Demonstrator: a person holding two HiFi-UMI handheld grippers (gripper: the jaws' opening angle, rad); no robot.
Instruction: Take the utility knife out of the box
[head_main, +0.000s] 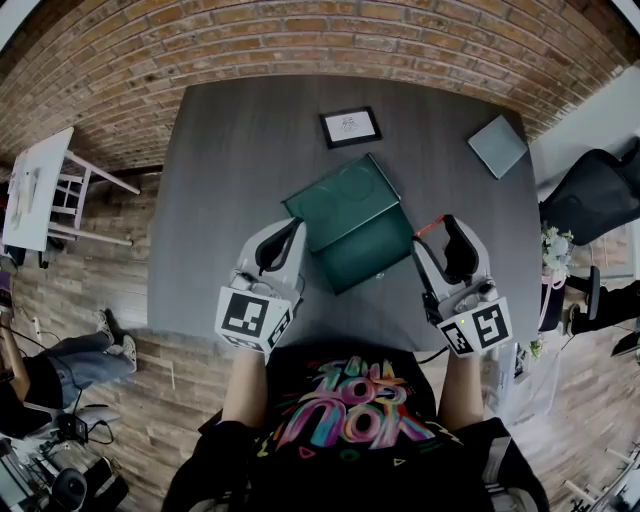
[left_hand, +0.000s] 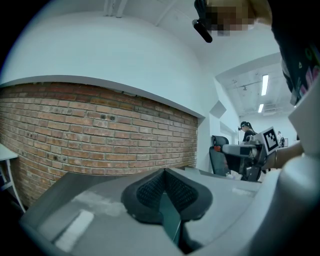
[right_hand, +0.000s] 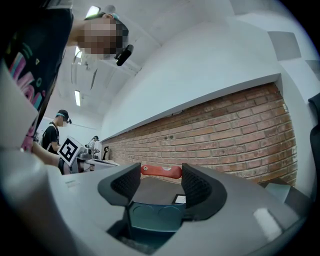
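The open teal box (head_main: 365, 252) lies mid-table, its lid (head_main: 340, 198) folded back towards the wall. My left gripper (head_main: 291, 229) is at the box's left corner. In the left gripper view its jaws (left_hand: 164, 192) are shut on a thin teal edge of the box (left_hand: 171, 220). My right gripper (head_main: 436, 231) is at the box's right side. The red utility knife (head_main: 428, 225) lies crosswise between its fingertips. In the right gripper view the knife (right_hand: 161, 171) spans the gap of the jaws (right_hand: 161, 178), above the box (right_hand: 152, 216).
A framed card (head_main: 350, 127) and a grey-blue pad (head_main: 497, 146) lie at the table's far side. A black chair (head_main: 590, 195) stands to the right, a white stool (head_main: 40, 185) to the left. Another person sits on the floor at lower left. A brick wall is behind the table.
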